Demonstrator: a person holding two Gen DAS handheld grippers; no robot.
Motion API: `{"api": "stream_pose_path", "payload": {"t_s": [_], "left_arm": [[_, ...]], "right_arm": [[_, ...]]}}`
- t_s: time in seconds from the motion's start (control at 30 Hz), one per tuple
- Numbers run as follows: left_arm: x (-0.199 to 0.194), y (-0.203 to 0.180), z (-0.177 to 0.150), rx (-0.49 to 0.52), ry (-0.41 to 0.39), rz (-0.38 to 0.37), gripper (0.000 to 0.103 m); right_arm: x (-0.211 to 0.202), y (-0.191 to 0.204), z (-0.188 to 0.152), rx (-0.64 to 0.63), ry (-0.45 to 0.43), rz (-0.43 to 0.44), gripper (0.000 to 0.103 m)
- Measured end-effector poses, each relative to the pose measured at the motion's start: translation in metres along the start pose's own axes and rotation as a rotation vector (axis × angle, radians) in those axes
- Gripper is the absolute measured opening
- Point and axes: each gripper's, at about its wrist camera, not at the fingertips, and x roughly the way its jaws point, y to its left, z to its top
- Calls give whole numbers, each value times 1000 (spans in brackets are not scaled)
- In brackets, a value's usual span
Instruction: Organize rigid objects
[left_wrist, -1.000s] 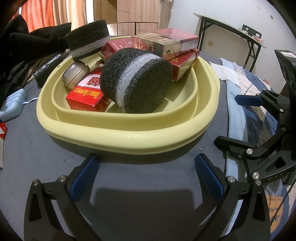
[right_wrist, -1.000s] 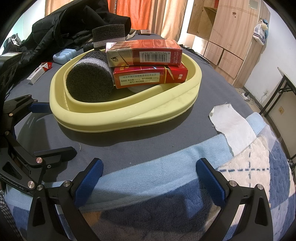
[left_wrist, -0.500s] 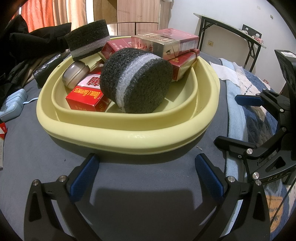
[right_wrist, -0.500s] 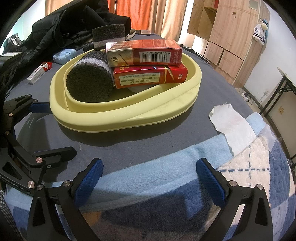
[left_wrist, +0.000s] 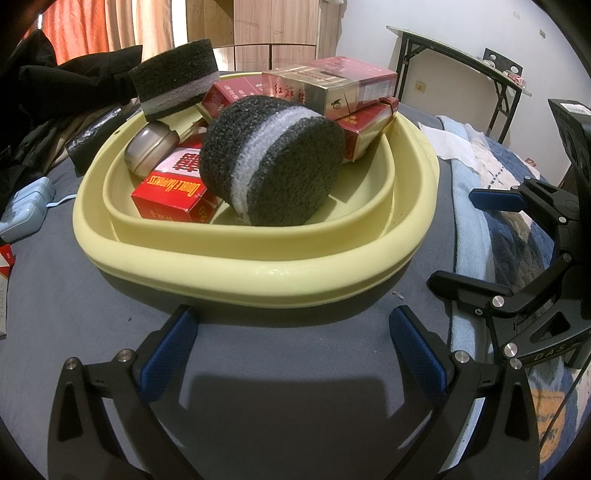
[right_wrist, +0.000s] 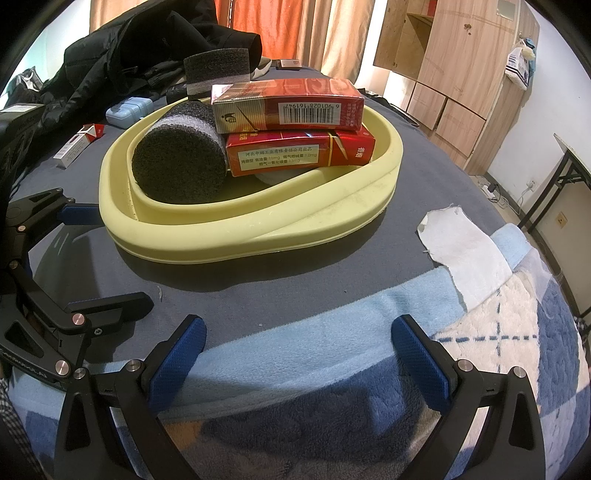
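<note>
— Two tools in view? What are they doing?
— Yes. Left tool (left_wrist: 291, 343) and right tool (right_wrist: 295, 350) both hover with fingers spread wide, holding nothing, over a bed (left_wrist: 258, 387) with a grey cover.
— Where are the things being sorted?
— At 12 o'clock from each tool sits a pale yellow basin (left_wrist: 258, 273). Inside it lies a dark round sponge (left_wrist: 273, 166) on its side, with red boxes (right_wrist: 295, 155) stacked just behind it. A gold and red box (right_wrist: 288, 107) rests on top.
— Anything else?
— A second sponge (left_wrist: 175, 83) stands at the basin's far rim, at 11 o'clock. A white cloth (right_wrist: 465, 254) lies at 2 o'clock from the right tool.
</note>
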Motion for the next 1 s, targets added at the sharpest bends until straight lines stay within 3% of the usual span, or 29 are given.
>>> {"api": "stream_pose_path", "payload": {"t_s": [1.0], "left_arm": [[2, -2, 6, 4, 3, 6, 103]], "right_arm": [[1, -2, -1, -1, 0, 0, 103]]}}
